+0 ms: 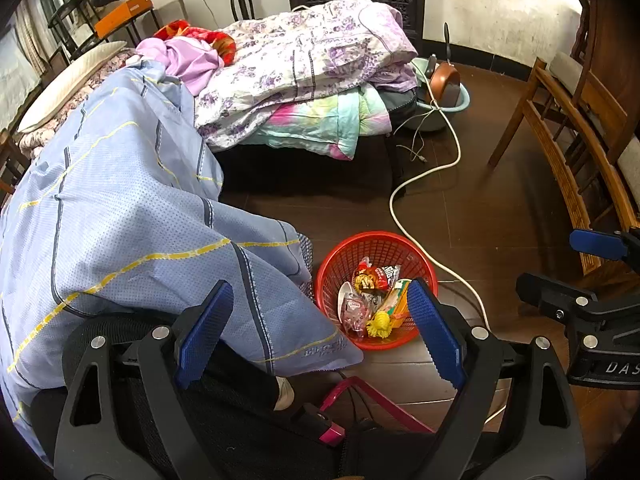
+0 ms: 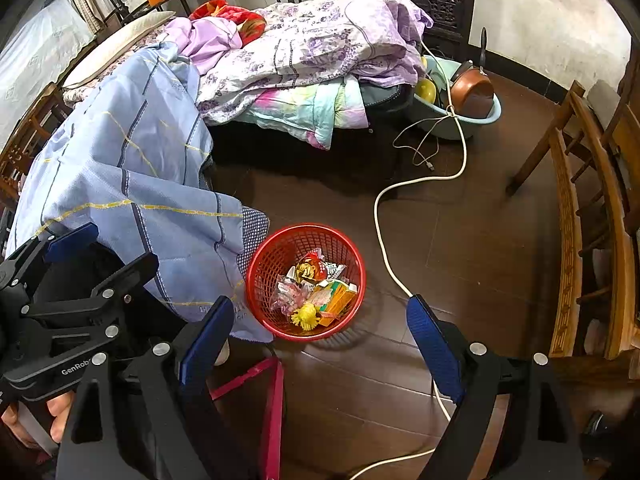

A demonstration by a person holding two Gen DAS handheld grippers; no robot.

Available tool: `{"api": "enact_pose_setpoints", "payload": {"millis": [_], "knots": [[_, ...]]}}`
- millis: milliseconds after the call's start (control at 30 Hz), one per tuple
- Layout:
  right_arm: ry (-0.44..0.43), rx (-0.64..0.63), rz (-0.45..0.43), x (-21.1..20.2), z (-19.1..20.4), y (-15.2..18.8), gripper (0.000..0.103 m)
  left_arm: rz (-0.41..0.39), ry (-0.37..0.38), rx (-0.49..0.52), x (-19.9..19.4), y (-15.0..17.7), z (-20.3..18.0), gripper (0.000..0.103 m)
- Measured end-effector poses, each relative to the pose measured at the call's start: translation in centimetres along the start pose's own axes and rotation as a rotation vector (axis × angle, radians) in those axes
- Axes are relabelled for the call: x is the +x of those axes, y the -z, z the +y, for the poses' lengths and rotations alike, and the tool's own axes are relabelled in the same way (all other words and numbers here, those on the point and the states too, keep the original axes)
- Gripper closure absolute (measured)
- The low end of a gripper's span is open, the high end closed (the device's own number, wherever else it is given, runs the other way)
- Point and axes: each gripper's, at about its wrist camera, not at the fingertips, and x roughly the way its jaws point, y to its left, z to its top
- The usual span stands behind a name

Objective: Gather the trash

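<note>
A round red mesh basket (image 1: 340,258) (image 2: 264,264) stands on the dark floor beside the bed. Inside it lie several pieces of trash (image 1: 374,300) (image 2: 316,288): snack wrappers, a clear plastic packet, an orange carton and a yellow spiky thing. My left gripper (image 1: 320,320) hovers above the floor, open, with nothing between its blue pads; the right pad overlaps the basket's rim in this view. My right gripper (image 2: 320,332) is open too and empty, just in front of the basket. Each gripper also shows at the edge of the other's view.
A blue sheet (image 1: 120,216) hangs off the bed next to the basket. A white cable (image 2: 380,232) snakes over the floor behind it. Wooden chairs (image 2: 580,220) stand at the right, a basin with a pan (image 2: 472,96) at the back. A pink frame (image 2: 272,392) lies below.
</note>
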Motion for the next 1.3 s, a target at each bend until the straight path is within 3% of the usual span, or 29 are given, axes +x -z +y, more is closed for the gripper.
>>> {"api": "enact_pose_setpoints", "payload": {"millis": [1300], "knots": [[-0.005,0.006,0.024,0.64,-0.31,0.26,0.016,0.007,-0.005,0.005,0.36,0.3,-0.08,0.017]]}}
